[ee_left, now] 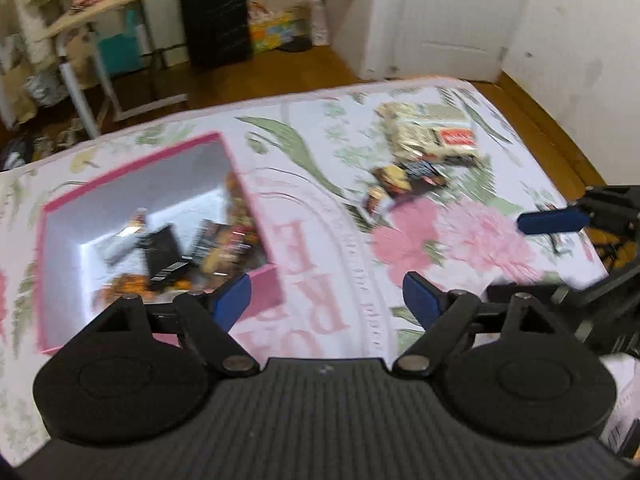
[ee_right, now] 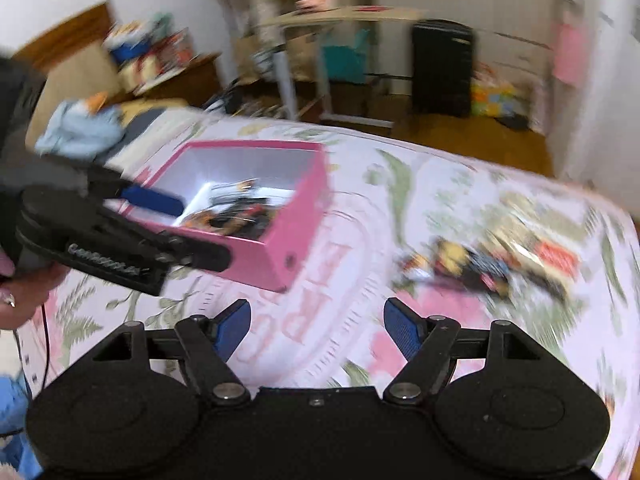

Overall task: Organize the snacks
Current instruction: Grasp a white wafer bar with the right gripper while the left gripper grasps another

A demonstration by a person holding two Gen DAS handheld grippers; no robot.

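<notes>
Hovering above the flowered cloth [ee_left: 320, 168], the left gripper [ee_left: 327, 298] has its blue fingers spread wide with nothing between them; it sits just off the near corner of the pink box [ee_left: 256, 208]. The right gripper [ee_right: 317, 322] is likewise released and empty, poised over the cloth between the box and the loose pile. Both views are smeared by motion, so fine detail is lost.

Next out, the pink box stands open on the cloth with several snack packets [ee_left: 224, 246] already lying in its bottom; their kinds cannot be read through the blur. Further along, well apart from the box, a small heap of snacks [ee_left: 416, 152] lies on the cloth: a pale pack with a red label and a few dark and yellow wrappers beside it.

By the look of it, the sorting is well past halfway, with that one heap left to carry over. Beyond the cloth are a wooden floor, a black suitcase [ee_left: 216, 20] and a white door [ee_left: 452, 16].
</notes>
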